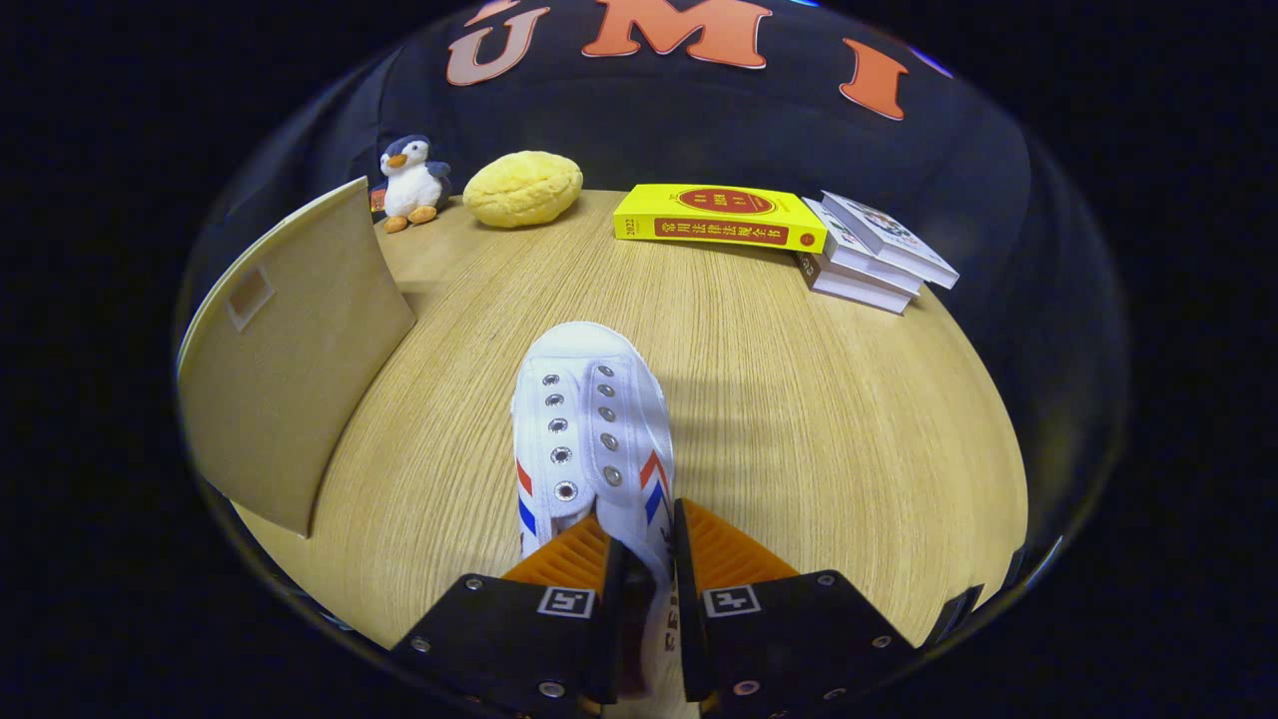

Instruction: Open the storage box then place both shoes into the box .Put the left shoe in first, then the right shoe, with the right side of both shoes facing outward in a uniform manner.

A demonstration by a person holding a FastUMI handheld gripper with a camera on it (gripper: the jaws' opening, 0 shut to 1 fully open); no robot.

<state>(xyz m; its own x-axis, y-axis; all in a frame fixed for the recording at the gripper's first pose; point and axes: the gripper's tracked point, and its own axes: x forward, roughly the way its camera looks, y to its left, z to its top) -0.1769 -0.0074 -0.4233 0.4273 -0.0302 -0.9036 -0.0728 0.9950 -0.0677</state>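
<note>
Right now the gripper (647, 559) is pinched narrow on the white canvas shoe (591, 424), both fingers pressing the side wall near the shoe's opening, w/ one finger inside and one outside by the look of it. Toe points away from the fingers, over the wooden table (799, 419); can't tell if the sole is touching the tabletop or slightly lifted.

Storage box (290, 350) sits off to the left of the shoe, a tan panel w/ a small label patch tilted up; looks like its flap or lid, but can't tell for sure. Interior not visible.

Judgement: step in hand = carrying a shoe to the box. Which shoe (L or R) I can't tell. To do it well: keep the pinch firm so the shoe doesn't swing, swing left, clear the panel edge, set down w/ right side facing out.

Beyond: penguin plush (412, 183), yellow bun-shaped cushion (522, 187), yellow book (719, 218), stack of books (874, 255), all well clear.
</note>
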